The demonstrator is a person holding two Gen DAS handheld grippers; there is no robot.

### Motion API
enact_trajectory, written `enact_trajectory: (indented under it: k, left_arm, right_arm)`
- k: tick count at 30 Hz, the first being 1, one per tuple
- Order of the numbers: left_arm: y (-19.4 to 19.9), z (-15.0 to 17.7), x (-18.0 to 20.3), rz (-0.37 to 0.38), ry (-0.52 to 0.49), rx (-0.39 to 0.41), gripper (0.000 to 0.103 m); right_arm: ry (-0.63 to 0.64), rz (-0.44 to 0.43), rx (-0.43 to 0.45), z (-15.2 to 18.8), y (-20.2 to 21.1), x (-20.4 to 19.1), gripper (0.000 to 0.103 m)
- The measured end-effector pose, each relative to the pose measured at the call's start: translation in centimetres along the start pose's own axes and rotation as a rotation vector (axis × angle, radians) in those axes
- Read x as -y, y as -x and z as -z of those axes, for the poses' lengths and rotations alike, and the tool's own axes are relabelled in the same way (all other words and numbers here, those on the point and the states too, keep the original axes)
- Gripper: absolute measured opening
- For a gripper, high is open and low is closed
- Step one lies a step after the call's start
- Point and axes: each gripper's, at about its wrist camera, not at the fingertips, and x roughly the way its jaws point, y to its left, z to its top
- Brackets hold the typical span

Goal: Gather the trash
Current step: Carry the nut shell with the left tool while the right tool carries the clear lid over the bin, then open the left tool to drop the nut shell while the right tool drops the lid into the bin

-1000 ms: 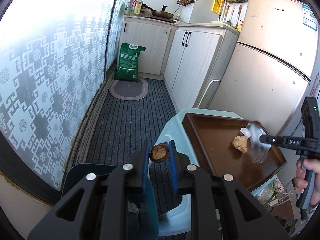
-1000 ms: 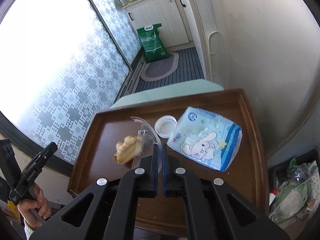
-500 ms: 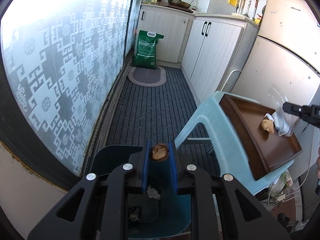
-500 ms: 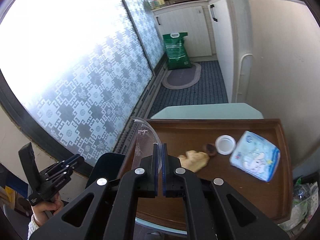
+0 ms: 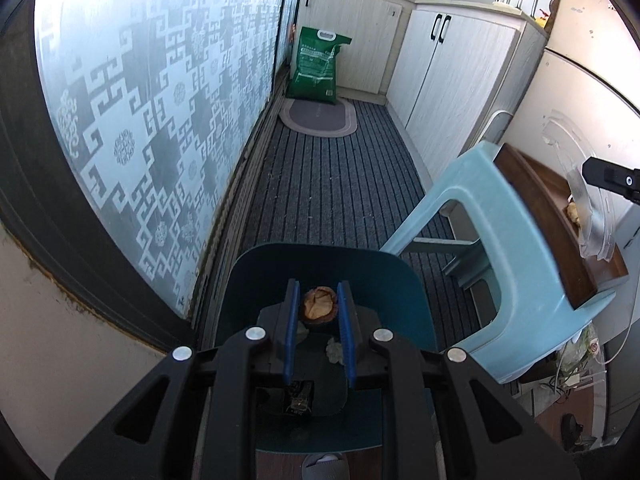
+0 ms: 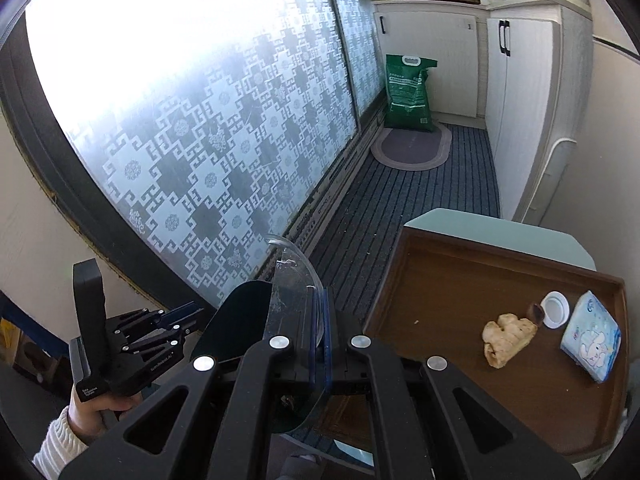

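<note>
My left gripper [image 5: 318,300] is shut on a brown nut shell [image 5: 318,307], which hangs over the open dark teal trash bin [image 5: 320,258]. A few scraps [image 5: 334,350] lie in the bin's bottom. My right gripper [image 6: 320,300] is shut on a clear curved plastic piece [image 6: 292,280] beside the bin [image 6: 236,320], left of the brown tray [image 6: 440,276]. On the tray lie a beige ginger-like lump [image 6: 508,338], a small brown shell bit [image 6: 536,312], a white cap [image 6: 555,309] and a tissue packet [image 6: 592,342]. The left gripper [image 6: 168,320] shows at the lower left.
The tray [image 5: 556,228] sits on a light blue plastic stool [image 5: 500,248]. A patterned glass door runs along the left. A striped grey carpet, a green sack [image 5: 316,66] and white cabinets [image 5: 452,80] lie beyond. A hand [image 6: 92,404] holds the left gripper's handle.
Both grippers have moved left from the tray toward the bin. The left one with the shell has sunk over the bin's opening. The right one has carried the clear plastic off the tray.
</note>
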Motion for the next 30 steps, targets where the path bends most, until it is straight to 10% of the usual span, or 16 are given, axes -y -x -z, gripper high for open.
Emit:
enact_trajectory:
  k: [22, 30]
  left_arm:
    - [-5.5, 2.7, -1.2, 0.005, -0.007, -0.189, 0.022]
    - [-4.3, 2.3, -1.2, 0.002, -0.003, -0.118, 0.026]
  right_arm:
    - [0.183, 0.028, -0.303, 3.7, -10.1, -6.6, 0.002]
    - [0.216, 0.05, -0.373, 5.1, -12.5, -7.0, 0.002]
